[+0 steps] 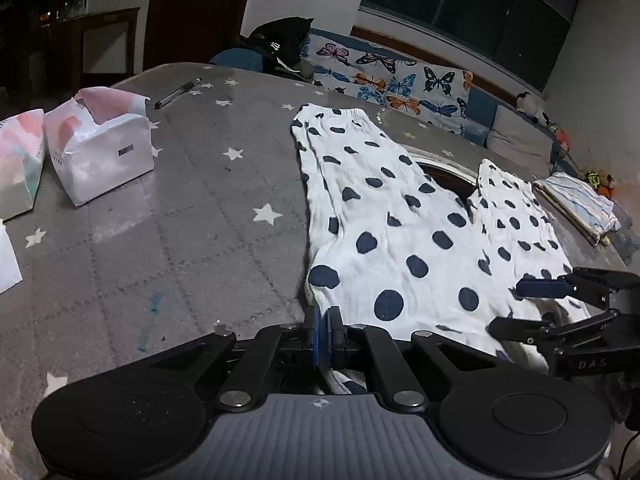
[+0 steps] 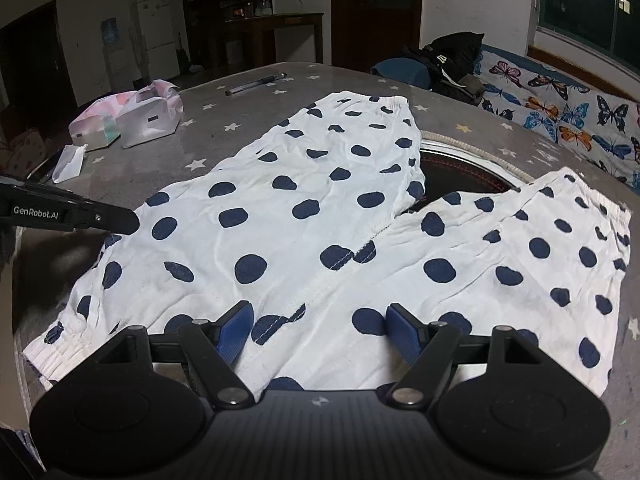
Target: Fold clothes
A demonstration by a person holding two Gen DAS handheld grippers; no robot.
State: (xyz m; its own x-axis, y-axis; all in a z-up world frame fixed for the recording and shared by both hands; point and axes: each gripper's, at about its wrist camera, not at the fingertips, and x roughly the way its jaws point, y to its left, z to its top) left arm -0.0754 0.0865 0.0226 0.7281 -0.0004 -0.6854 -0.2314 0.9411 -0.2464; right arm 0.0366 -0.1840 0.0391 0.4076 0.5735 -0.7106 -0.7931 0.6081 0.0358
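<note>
- Two grippers are working over a pair of white trousers with navy dots (image 2: 304, 216), which is lying spread flat on a grey desk covering printed with white stars (image 1: 180, 216).
- Its waistband is sitting at the near edge, and the two legs are fanning out towards the far side, partly covering a round dark opening with a metal rim (image 2: 464, 168) set into the desk.
- The left gripper (image 1: 323, 336) is pinching the near left corner of the trousers, its blue pads pressed together on the cloth.
- The right gripper (image 2: 316, 330) is hovering just above the waistband with its blue fingers (image 2: 236, 328) spread wide and gripping nothing.
- Off to the left on the desk, two soft tissue packs in pink and white (image 1: 100, 148) are standing side by side, well apart from the trousers.
- A pen (image 1: 178, 93) is lying near the far edge.
- A folded pale cloth (image 1: 576, 204) is resting at the right end of the desk, near one trouser leg.
- Beyond the desk, a bench with butterfly-patterned cushions (image 1: 396, 80) is running along the wall under a dark window (image 1: 468, 12), with a black bag (image 1: 280, 44) sitting at its end.
- A dark wooden sideboard (image 2: 276, 36) and a white fridge (image 2: 158, 36) are standing at the back of the dim room.
</note>
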